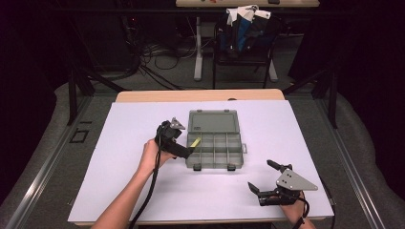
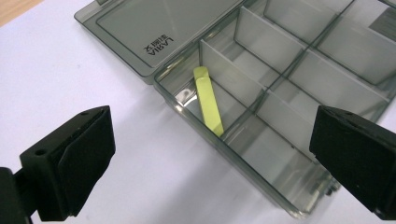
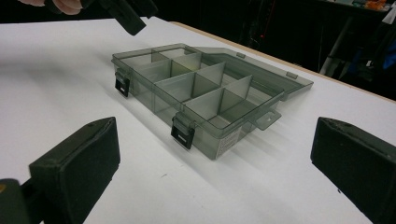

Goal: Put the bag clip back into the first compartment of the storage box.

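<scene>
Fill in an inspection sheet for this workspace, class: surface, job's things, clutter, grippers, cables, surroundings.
Surface: white table top, bare wood strip at its far edge.
Job's things: grey compartment box, lid open and lying flat; yellow strip leaning in a corner compartment.
Clutter: nothing seen.
Grippers: left gripper open beside the box, nothing between its jaws; right gripper open, apart from the box, empty.
Cables: black cable trailing from the left gripper.
Surroundings: dark room, chair and floor cables beyond the table.
</scene>
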Motion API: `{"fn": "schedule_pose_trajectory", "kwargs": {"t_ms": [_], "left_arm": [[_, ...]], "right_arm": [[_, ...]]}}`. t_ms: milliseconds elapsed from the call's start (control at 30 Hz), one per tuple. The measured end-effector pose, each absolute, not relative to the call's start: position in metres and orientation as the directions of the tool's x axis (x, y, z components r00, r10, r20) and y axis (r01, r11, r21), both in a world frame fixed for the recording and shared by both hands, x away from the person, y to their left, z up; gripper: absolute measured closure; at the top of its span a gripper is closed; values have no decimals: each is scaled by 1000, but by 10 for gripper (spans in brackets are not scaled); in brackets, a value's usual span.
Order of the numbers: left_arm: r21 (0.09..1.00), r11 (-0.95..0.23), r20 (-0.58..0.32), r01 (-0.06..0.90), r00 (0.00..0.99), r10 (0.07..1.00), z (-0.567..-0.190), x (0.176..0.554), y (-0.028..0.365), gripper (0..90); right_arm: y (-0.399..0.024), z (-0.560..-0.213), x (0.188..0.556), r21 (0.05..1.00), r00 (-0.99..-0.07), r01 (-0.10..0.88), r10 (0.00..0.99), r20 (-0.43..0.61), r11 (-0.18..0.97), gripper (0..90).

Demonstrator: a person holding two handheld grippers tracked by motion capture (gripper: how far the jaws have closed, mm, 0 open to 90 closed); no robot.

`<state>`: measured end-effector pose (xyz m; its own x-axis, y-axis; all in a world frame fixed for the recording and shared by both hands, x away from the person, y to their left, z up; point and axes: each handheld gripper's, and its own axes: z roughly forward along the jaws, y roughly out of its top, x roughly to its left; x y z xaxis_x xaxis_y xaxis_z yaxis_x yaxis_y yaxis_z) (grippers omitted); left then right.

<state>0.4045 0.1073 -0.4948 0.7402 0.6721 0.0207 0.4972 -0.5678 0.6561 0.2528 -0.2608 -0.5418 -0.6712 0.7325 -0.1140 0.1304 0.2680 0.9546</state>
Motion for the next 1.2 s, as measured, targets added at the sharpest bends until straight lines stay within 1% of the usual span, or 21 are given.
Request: {"fn": "schedule_pose_trajectory", "kwargs": {"t_ms": [400, 700, 1200], "left_arm": [[687, -555, 42, 469, 737, 674, -487, 379, 123, 0], [719, -523, 46, 458, 720, 693, -489, 361, 141, 0], [746, -499, 71, 442, 691, 719, -493, 331, 167, 0]], "right_arm": [[-261, -542, 252, 956, -670, 131, 734, -110, 263, 9], [-262, -542, 252, 955, -666, 134, 737, -111, 266, 9], [-261, -543, 253, 954, -669, 134, 735, -112, 267, 9]]}}
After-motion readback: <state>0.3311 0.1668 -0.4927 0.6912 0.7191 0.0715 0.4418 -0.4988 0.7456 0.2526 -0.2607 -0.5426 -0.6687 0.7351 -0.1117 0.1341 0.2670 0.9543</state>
